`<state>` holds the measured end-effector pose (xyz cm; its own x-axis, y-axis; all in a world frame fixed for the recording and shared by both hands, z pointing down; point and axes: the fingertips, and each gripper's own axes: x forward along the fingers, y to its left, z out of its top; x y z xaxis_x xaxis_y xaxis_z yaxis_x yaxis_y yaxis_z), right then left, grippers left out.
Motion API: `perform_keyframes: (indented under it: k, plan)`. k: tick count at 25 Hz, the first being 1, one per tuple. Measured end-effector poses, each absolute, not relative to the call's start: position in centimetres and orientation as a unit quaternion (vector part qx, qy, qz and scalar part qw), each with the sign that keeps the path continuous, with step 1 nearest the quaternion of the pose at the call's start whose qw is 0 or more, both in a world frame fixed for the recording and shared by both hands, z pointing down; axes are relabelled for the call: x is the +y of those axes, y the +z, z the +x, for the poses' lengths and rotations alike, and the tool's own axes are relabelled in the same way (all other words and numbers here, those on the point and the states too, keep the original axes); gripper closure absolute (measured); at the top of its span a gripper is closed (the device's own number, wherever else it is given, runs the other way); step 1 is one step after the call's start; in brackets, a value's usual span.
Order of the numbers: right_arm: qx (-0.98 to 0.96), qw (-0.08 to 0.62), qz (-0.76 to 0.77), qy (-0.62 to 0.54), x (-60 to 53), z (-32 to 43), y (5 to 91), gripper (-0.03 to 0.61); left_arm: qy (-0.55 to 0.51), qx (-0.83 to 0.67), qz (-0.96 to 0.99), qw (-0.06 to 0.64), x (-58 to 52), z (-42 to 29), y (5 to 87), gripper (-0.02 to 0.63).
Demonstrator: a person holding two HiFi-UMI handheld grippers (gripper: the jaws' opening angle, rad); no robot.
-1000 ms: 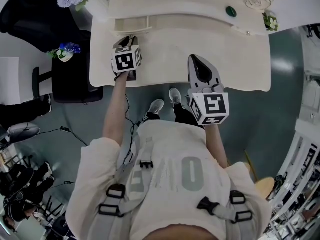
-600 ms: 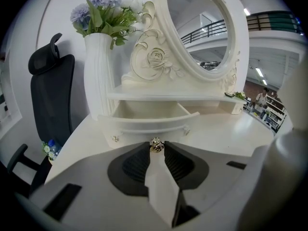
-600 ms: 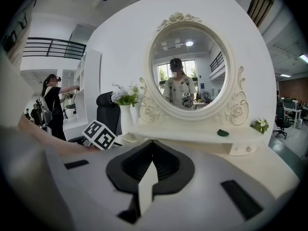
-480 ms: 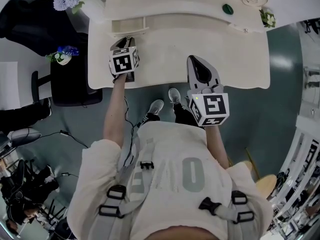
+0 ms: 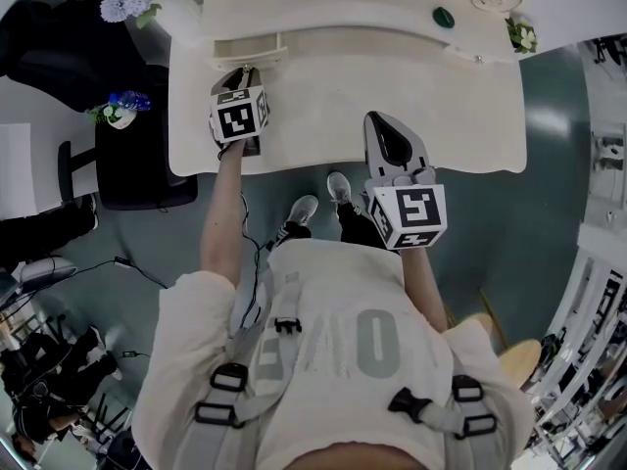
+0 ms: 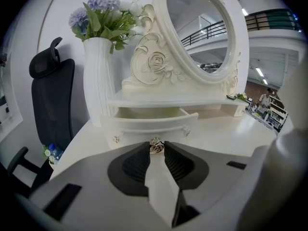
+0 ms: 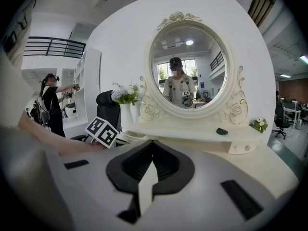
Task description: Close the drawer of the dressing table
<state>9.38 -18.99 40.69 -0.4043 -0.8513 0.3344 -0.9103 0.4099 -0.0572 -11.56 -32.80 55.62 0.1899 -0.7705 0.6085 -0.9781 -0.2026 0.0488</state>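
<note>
Your left hand-held gripper (image 6: 156,148) is clamped on the centre knob (image 6: 156,145) of the drawer (image 6: 149,122). The drawer juts open under the mirror shelf at the tabletop's (image 5: 392,106) back left, so the push home remains. Your right hand-held gripper (image 7: 151,142) hangs shut and empty.

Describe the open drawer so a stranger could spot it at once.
On the white dressing table, look under the shelf below the oval mirror, at its left end beside the vase. The drawer there is pulled out, its centre knob pinched by the left gripper; the right-end drawer is shut.
</note>
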Motion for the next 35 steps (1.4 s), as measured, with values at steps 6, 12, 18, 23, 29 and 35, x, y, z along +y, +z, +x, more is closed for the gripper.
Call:
perform_keyframes:
  k: [6, 12, 18, 23, 29, 35]
  plan:
    - [-0.826, 0.135, 0.534, 0.119, -18.9, 9.9, 41.0, 0.569, 0.233, -0.594, 0.739, 0.217, -33.9, -11.5, 55.4, 0.509]
    - [-0.822, 0.140, 0.538, 0.123, -18.9, 10.5, 41.4, 0.569, 0.237, -0.595, 0.739, 0.210, -35.3, -11.5, 55.2, 0.509]
    - [-0.821, 0.144, 0.539, 0.125, -19.0, 10.8, 41.7, 0.569, 0.239, -0.597, 0.737, 0.209, -36.1, -11.7, 55.6, 0.509]
    - [-0.818, 0.147, 0.541, 0.128, -19.2, 11.3, 42.0, 0.569, 0.238, -0.598, 0.736, 0.209, -36.8, -11.6, 55.8, 0.509]
    - [-0.814, 0.149, 0.546, 0.130, -19.5, 11.7, 42.2, 0.569, 0.235, -0.599, 0.736, 0.208, -37.7, -11.5, 56.0, 0.509]
    - [-0.813, 0.150, 0.547, 0.133, -19.8, 12.0, 42.5, 0.569, 0.236, -0.601, 0.736, 0.206, -38.9, -11.6, 55.9, 0.509]
